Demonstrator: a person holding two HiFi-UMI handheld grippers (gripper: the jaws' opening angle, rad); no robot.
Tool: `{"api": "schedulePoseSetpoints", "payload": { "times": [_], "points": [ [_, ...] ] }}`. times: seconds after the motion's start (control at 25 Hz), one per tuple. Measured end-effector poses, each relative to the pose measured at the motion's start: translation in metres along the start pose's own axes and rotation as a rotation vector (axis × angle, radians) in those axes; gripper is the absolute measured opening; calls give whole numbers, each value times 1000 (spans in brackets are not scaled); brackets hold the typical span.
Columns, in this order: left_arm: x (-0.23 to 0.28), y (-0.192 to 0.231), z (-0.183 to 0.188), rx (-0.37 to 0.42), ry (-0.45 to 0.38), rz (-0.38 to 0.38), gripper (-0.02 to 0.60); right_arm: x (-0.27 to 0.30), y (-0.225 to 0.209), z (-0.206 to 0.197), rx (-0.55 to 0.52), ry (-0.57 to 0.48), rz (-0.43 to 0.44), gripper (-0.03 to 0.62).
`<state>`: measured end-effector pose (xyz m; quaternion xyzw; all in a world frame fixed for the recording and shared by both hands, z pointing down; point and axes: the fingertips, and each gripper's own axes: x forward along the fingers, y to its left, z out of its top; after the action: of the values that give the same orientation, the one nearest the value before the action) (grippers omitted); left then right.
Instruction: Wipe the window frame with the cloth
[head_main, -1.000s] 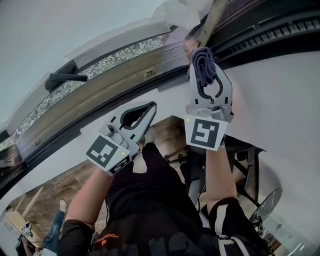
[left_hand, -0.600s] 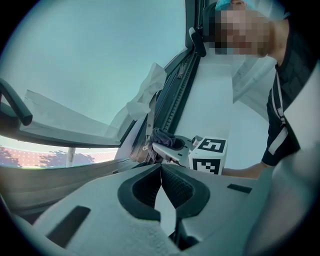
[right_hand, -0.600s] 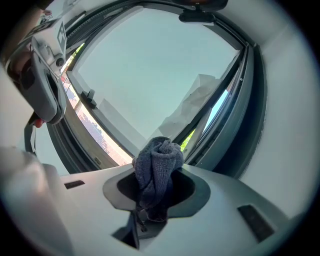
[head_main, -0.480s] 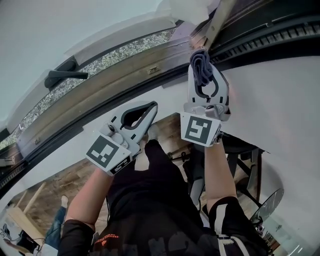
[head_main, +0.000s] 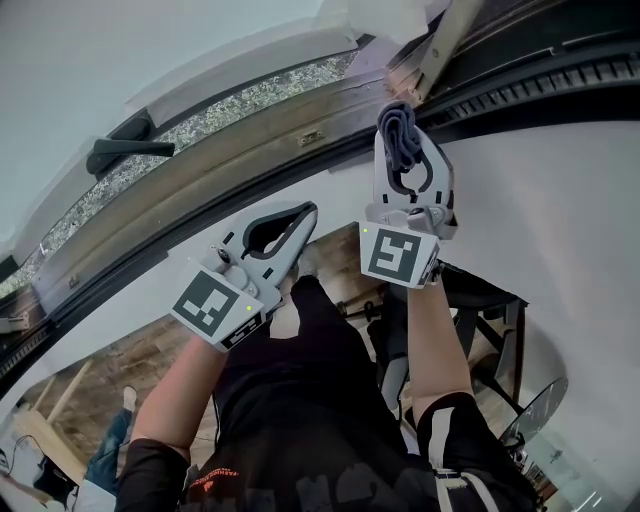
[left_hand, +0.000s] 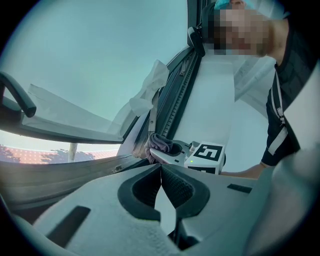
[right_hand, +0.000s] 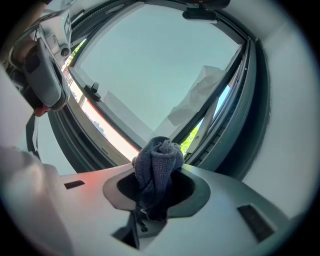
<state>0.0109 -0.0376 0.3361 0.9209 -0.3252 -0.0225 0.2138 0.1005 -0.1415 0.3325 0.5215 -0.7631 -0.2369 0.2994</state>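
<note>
My left tongs (head_main: 303, 214) sit nearest me, short of the window frame (head_main: 250, 165), with the jaws pressed together on nothing. Farther out, my right tongs (head_main: 408, 140) are clamped on the cloth (head_main: 402, 125). It is a dark bunched wad poking past the tips, close against the frame's corner where the upright meets the lower rail. I cannot tell whether it touches. Farthest off, toward the frame's left end, is the black handle (head_main: 125, 152). My worry is the grip: only a narrow pinch holds the wad, so dragging hard along the rail could tug it loose and drop it below the frame. Pressing too deep would scrape bare jaw tips on the frame.
</note>
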Motion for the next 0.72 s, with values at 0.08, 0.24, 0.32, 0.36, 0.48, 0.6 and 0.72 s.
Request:
{"api": "schedulePoseSetpoints", "payload": {
  "times": [0.08, 0.24, 0.32, 0.36, 0.48, 0.6, 0.72],
  "points": [
    [0, 0, -1, 1, 1, 1, 20, 1, 3, -3, 3, 4, 4, 109],
    [0, 2, -2, 0, 3, 6, 20, 3, 8, -10, 15, 15, 11, 109],
    [-1, 3, -3, -1, 5, 9, 20, 3, 10, -13, 24, 23, 14, 109],
    [-2, 3, -3, -1, 6, 10, 20, 4, 10, -14, 27, 26, 14, 109],
    [-3, 4, -4, 0, 9, 13, 20, 5, 12, -14, 26, 18, 10, 107],
    [-6, 5, -7, -3, 12, 17, 20, 5, 17, -18, 50, 31, 17, 107],
    [-9, 6, -9, -6, 15, 21, 20, 5, 20, -22, 87, 56, 27, 107]
  ]
}}
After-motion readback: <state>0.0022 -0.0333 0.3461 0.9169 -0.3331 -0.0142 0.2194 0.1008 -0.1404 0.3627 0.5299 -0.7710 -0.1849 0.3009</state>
